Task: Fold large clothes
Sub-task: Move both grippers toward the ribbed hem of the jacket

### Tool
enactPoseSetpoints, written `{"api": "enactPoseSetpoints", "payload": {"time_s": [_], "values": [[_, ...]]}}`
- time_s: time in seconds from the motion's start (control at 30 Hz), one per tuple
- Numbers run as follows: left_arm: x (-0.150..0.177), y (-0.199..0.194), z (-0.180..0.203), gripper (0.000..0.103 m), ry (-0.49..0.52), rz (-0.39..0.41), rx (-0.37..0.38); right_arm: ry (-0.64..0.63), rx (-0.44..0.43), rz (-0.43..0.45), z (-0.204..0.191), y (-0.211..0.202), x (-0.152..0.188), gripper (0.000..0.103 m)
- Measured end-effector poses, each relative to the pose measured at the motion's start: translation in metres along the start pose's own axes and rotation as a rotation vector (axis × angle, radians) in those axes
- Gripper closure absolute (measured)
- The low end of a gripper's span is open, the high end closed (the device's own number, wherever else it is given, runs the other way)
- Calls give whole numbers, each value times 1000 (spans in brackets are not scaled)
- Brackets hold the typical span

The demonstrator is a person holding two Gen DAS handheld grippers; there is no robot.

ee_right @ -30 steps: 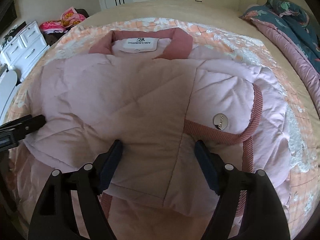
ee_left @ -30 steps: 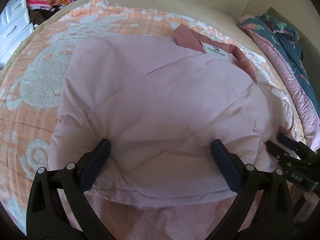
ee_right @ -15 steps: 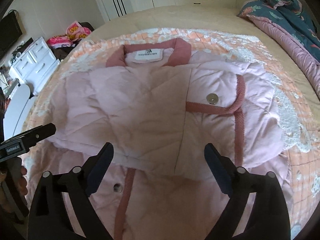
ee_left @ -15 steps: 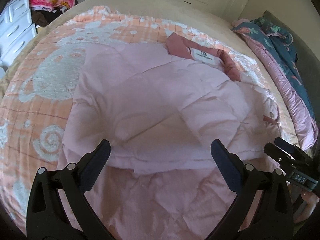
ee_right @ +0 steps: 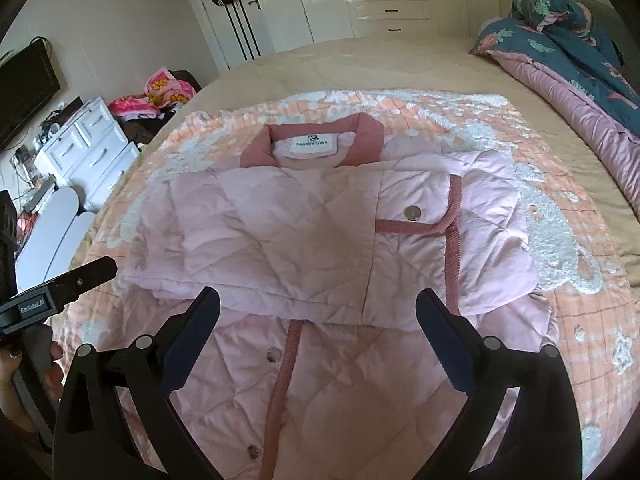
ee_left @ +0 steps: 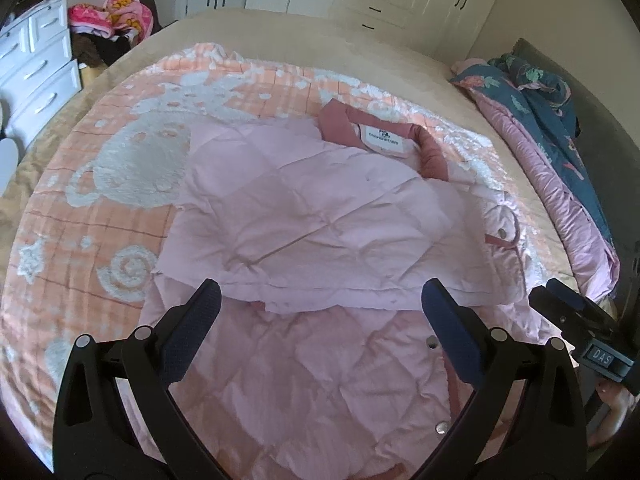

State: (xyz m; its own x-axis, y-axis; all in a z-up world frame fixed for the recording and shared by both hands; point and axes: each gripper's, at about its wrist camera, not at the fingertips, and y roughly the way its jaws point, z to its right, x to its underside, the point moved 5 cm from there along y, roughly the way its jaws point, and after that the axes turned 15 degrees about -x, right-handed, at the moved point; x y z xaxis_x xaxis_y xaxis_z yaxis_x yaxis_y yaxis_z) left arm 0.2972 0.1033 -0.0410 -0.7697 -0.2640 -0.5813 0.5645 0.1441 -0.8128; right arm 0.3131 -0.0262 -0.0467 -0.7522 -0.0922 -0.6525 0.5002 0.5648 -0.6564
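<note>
Left wrist view: the left hand-held gripper [ee_left: 320, 312] tilts down over the bed, jaws wide apart and empty. Just ahead and below lies the pink quilted jacket [ee_left: 320, 220], sleeves folded across its body, on an orange patterned blanket [ee_left: 100, 220].

Right wrist view: the right hand-held gripper [ee_right: 318, 312] also tilts down, its jaws having just been opening, nothing between them. The puffy jacket [ee_right: 300, 240] lies ahead, darker ribbed collar [ee_right: 360, 136] farthest.

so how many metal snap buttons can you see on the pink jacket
3: one on the folded-over sleeve cuff, two on the lower front beside the placket, upper and lower. Folds may hide more.
</note>
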Motion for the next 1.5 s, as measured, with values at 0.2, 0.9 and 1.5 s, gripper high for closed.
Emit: {"api": "enactPoseSetpoints", "payload": {"time_s": [0.2,0.9,1.5], "values": [[3,-19,-2,9,-2,19,7,-5,-12,32,-11,-21,0,5],[26,-87,-5,9,-5,112,49,-38,-61,141,-45,-103,17,5],[73,-97,-14,9,10,110,27,-61,-22,169,-43,-139,52,5]]}}
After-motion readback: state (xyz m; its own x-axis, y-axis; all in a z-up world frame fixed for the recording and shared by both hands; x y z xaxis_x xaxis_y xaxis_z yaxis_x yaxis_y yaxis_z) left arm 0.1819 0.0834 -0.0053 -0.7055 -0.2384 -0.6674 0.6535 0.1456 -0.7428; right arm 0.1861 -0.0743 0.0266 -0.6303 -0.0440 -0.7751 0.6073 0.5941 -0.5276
